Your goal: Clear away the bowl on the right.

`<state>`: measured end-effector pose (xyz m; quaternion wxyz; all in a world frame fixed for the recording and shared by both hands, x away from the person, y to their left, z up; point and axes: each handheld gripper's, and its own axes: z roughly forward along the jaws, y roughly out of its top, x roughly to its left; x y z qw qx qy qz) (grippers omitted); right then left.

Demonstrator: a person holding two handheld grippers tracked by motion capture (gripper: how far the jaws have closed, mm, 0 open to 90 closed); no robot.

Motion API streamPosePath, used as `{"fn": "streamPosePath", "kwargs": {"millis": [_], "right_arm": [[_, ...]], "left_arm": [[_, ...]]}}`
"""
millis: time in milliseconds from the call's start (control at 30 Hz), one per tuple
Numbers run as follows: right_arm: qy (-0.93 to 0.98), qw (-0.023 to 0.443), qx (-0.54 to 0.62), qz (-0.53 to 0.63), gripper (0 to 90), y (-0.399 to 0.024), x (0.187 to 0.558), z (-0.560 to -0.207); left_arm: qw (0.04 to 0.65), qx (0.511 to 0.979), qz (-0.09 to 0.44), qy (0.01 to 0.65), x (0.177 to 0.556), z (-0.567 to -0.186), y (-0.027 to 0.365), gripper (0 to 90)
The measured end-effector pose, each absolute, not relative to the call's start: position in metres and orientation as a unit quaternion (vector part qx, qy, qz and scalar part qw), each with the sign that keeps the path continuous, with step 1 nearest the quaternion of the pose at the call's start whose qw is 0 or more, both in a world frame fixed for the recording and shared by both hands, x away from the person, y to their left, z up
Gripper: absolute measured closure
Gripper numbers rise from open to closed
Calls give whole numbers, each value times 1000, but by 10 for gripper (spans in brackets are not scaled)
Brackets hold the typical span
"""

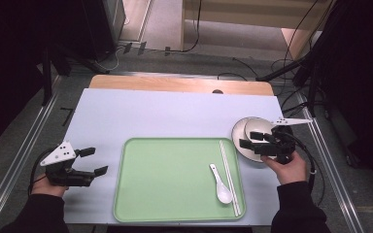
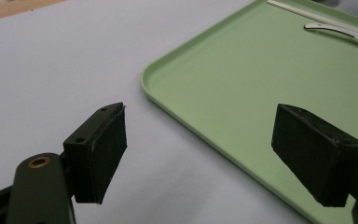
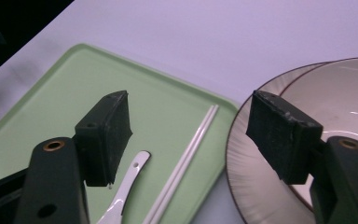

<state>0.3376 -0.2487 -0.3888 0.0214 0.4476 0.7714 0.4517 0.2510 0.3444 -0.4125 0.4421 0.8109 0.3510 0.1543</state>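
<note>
Beside the bowl (image 1: 253, 132), open right tongs (image 1: 253, 141) hover.

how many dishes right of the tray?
2: a plate on the table beside the green tray, and a bowl sitting on it. The right hand-held gripper hides part of both.

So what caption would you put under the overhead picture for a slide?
Right gripper open above a bowl on a plate, beside a green tray holding a spoon and chopsticks.

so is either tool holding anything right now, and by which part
Nothing is held. The right tool hangs open above the plate and bowl, with nothing between its jaws. The left tool is open over bare table.
</note>
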Motion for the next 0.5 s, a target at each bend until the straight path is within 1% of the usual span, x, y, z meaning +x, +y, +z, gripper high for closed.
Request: {"fn": "streamPosePath", "kwargs": {"millis": [500], "right_arm": [[745, 68, 495, 442, 318, -287, 341, -393]], "left_arm": [[440, 813, 154, 349, 251, -413, 344, 179]]}}
